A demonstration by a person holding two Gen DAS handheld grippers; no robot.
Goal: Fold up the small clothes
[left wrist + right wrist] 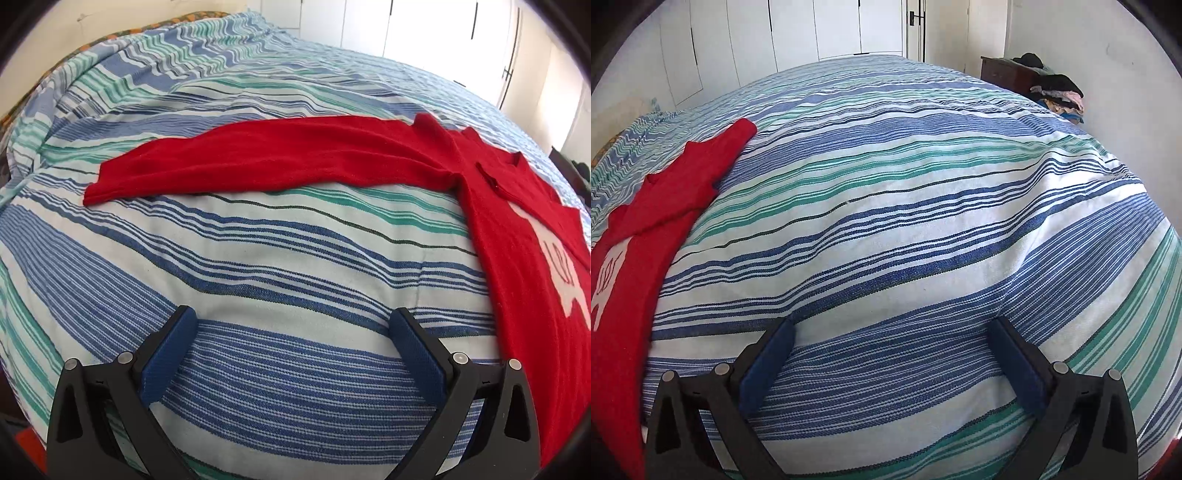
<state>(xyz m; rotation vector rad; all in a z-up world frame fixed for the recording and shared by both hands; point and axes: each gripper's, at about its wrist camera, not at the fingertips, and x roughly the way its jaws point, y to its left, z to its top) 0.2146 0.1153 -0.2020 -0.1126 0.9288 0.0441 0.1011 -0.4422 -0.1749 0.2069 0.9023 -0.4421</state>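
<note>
The shirt (517, 206) lies flat on the bed (295, 266). One sleeve (258, 155) stretches out to the left of the shirt. A cupboard (1008, 72) stands past the far right corner of the bed, with a pile of clothes (1060, 92) on top of it.

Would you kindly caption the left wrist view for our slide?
Open left gripper above striped blue-green bedspread, red long-sleeved knit top lying unfolded ahead.
</note>
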